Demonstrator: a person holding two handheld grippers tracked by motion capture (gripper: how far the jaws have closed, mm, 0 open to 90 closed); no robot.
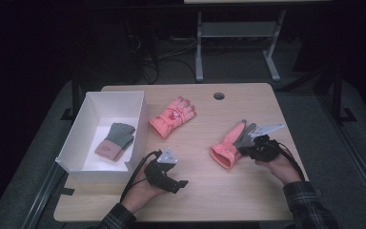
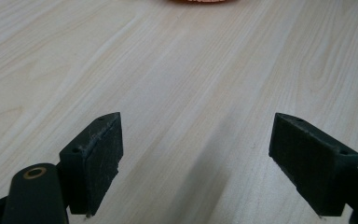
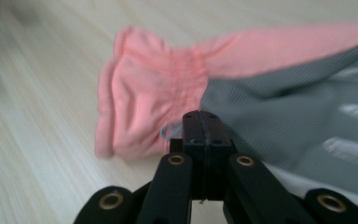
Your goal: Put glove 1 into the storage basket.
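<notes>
Pinching the pink-and-grey glove (image 3: 154, 93) in the right claw (image 3: 201, 126), jaws pressed fully together on the fabric where the grey palm meets the gathered pink wrist, cuff hanging open just ahead of and to the left of the tips in the right gripper view. Holding the glove low, its cuff end apparently brushing or just clearing the desk (image 1: 219, 191); hard to tell which from the blur. Resting the left claw (image 2: 198, 144) with jaws spread wide and nothing between them, only bare wood ahead and a sliver of pink cloth far beyond the tips. Judging by the grey-and-pink glove (image 1: 115, 140) already lying in the white box (image 1: 138, 119), working at the carrying step: bringing a grasped glove over to join it. Next, probably lifting enough for the dangling cuff to clear the box wall, well away across the desk from the right claw and just beyond the left one, then travelling past the other pink glove (image 1: 172, 117) lying between, and opening only once over the inside of the box. Possibly using the empty left claw for that remaining glove, near its far side.
</notes>
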